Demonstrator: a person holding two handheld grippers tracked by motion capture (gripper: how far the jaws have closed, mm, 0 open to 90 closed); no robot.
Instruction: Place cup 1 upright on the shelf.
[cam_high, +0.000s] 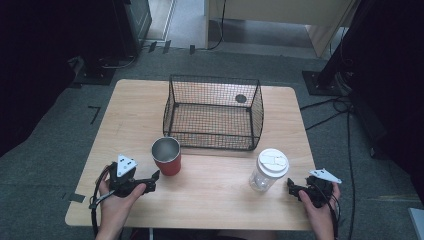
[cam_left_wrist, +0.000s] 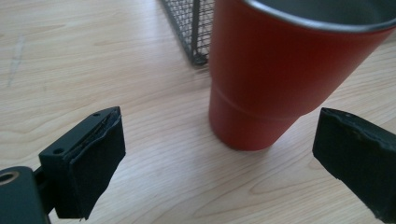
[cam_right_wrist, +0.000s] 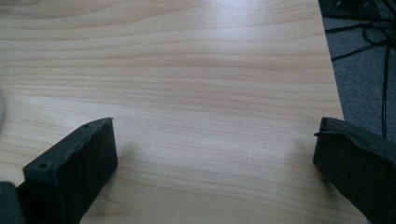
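A red cup (cam_high: 166, 156) with a metal inside stands upright on the wooden table (cam_high: 130, 110), just in front of the wire basket's (cam_high: 214, 112) near left corner. My left gripper (cam_high: 151, 181) is open, low and just short of the cup; in the left gripper view the red cup (cam_left_wrist: 275, 79) stands ahead between the two jaws, apart from both. A clear jar (cam_high: 268, 170) with a white lid stands at the front right. My right gripper (cam_high: 292, 189) is open beside it, over bare table (cam_right_wrist: 196, 93).
The black wire basket is open-topped and holds nothing, at the middle back of the table. A dark round spot (cam_high: 241, 98) lies behind it. The table's right edge (cam_right_wrist: 334, 88) runs close to my right gripper. Cables (cam_high: 335, 107) trail on the grey floor.
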